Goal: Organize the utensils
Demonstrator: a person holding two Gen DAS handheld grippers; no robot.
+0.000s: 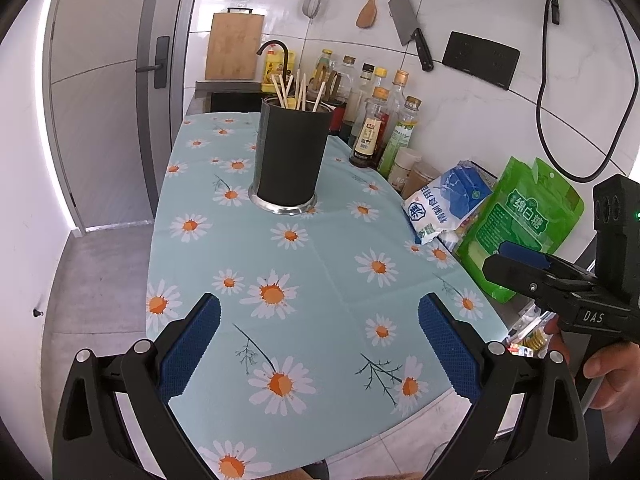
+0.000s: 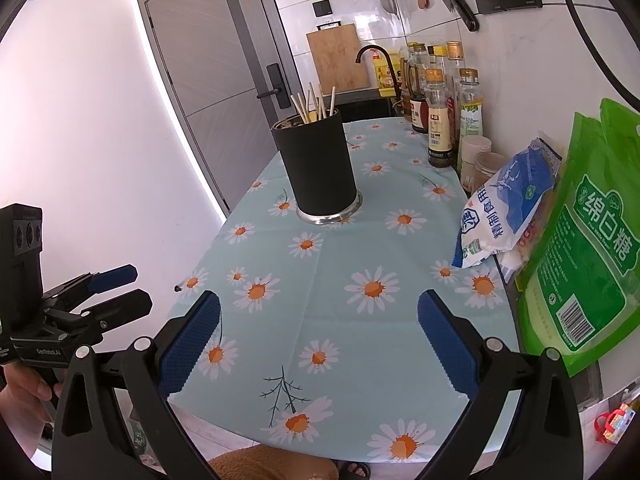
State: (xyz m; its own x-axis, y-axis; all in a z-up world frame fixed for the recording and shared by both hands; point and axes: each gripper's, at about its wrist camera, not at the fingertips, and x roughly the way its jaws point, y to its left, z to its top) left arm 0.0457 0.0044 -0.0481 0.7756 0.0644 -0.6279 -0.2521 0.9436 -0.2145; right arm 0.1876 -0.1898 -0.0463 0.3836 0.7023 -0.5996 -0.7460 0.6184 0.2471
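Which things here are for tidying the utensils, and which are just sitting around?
For the job:
- black utensil holder
- chopsticks standing in it
- left gripper and right gripper, both open and empty

Just sitting around:
- sauce bottles by the wall
- blue-and-white bag
- green bag
- cleaver, wooden spoon and strainer on the wall
- cutting board

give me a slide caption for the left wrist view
Open left gripper hovers over the daisy tablecloth, facing a black holder of chopsticks; right gripper enters at right.

White tiled wall (image 1: 472, 120), grey door (image 1: 108, 92), daisy tablecloth (image 1: 320, 280), grey floor (image 1: 96, 280)
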